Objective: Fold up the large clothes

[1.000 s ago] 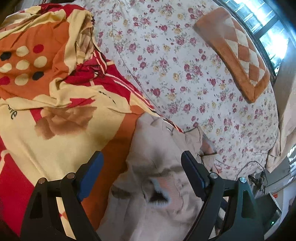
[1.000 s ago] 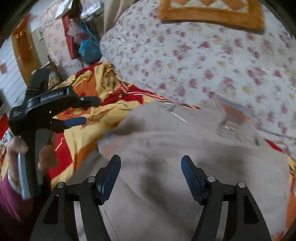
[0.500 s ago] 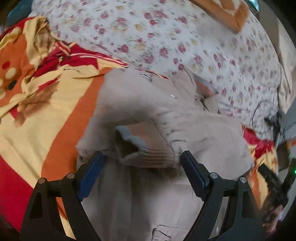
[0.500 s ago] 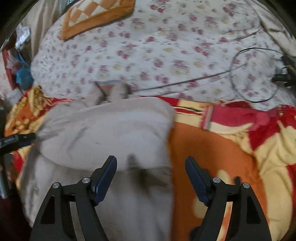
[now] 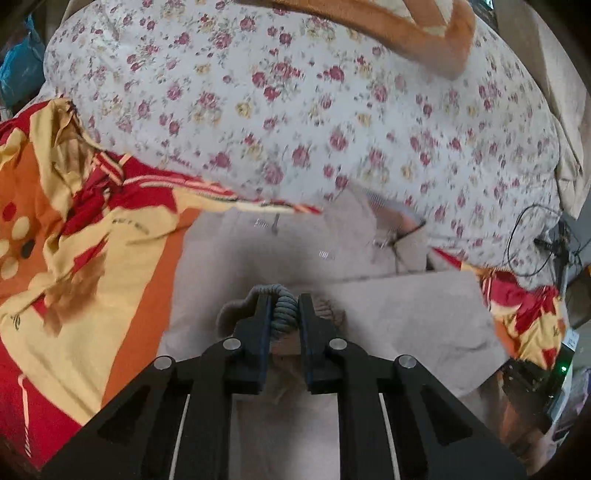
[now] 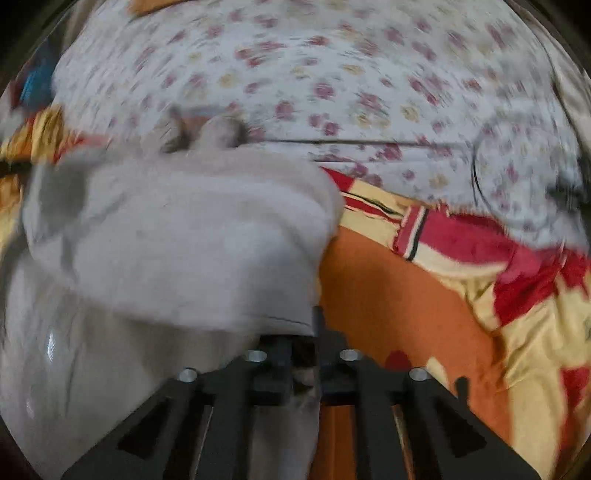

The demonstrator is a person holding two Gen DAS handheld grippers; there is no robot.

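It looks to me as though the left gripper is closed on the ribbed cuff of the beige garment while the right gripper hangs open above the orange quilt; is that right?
Not quite: the right gripper is closed too, pinching an edge of the beige garment, as the right wrist view shows. The left gripper is indeed shut on the ribbed cuff.

Both wrist views close above bed, facing forward; shared: beige garment (image 5: 388, 314) (image 6: 177, 240), floral quilt (image 5: 295, 110) (image 6: 332, 74).

Floral quilt (image 5: 314, 122), orange cushion (image 5: 417, 33), red-yellow sheet (image 5: 92, 258), cable (image 5: 524, 236)
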